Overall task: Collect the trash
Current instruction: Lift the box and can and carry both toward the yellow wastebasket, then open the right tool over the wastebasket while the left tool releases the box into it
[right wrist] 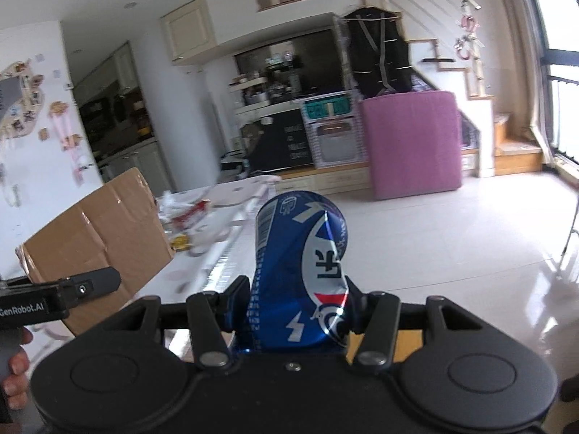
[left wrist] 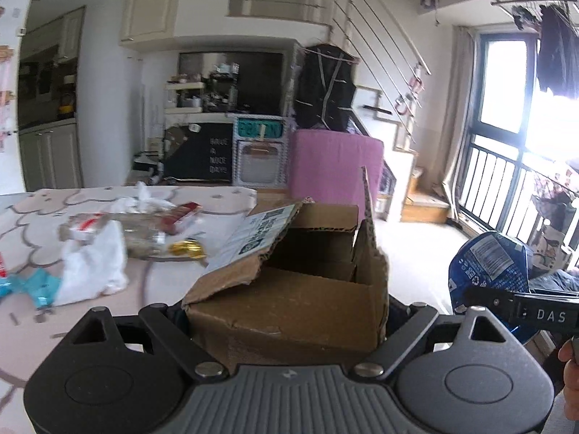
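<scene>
My left gripper (left wrist: 287, 320) is shut on an open brown cardboard box (left wrist: 311, 275) with torn flaps, held above the table's right end. The box also shows in the right wrist view (right wrist: 97, 238) at the left. My right gripper (right wrist: 295, 311) is shut on a crushed blue drink can (right wrist: 300, 264), held upright to the right of the box; the can shows at the right edge of the left wrist view (left wrist: 488, 271). Loose trash lies on the table: a white plastic bag (left wrist: 94, 264), a gold wrapper (left wrist: 186, 247), a red-and-white packet (left wrist: 181, 215) and crumpled tissue (left wrist: 144, 199).
The table (left wrist: 43, 325) has a pink cloud-pattern cover. A teal wrapper (left wrist: 36, 285) lies at its left. A pink folded mattress (right wrist: 412, 141) stands on the tiled floor (right wrist: 452, 238). Cabinets, stairs and a balcony window are behind.
</scene>
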The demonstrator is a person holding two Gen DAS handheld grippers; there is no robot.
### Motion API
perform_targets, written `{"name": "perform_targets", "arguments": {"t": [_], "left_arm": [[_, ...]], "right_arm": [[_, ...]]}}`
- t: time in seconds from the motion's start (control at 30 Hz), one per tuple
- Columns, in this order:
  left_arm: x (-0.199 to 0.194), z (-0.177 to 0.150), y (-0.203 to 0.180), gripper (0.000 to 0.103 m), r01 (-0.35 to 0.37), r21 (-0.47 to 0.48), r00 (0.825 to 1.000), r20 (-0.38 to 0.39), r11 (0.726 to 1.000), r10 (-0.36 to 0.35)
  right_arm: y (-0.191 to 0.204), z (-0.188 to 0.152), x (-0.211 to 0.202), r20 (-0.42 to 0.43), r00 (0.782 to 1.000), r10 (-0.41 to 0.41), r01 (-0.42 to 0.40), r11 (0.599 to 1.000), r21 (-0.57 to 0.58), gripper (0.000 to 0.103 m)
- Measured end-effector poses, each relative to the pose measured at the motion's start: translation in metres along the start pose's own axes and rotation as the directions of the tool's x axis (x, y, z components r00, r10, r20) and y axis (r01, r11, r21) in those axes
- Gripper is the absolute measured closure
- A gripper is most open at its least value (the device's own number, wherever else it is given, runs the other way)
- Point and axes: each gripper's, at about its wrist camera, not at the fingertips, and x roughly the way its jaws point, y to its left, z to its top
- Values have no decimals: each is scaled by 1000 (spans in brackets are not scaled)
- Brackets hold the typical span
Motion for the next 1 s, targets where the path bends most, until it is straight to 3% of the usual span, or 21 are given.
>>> {"name": "perform_targets", "arguments": {"t": [0.3,0.6,0.73,1.0], "left_arm": [[67,-4,-49,11,73,66,994,-86,995,-67],[146,-16,-81,11,142,119,967,-226,983,-113],[185,-26,-90,11,171,119,941,-314,978,-127],[268,-47,-100,11,208,140,861,-496,968,-113]], "right_arm": [[-57,-5,22,-59,987,-148,148,989,5,49],[-102,-24,70,-155,961,-228,237,971,42,49],[-118,-31,99,-208,949,-239,259,963,75,49],[-132,-45,158,-307,924,-229,277,953,124,49]]}}
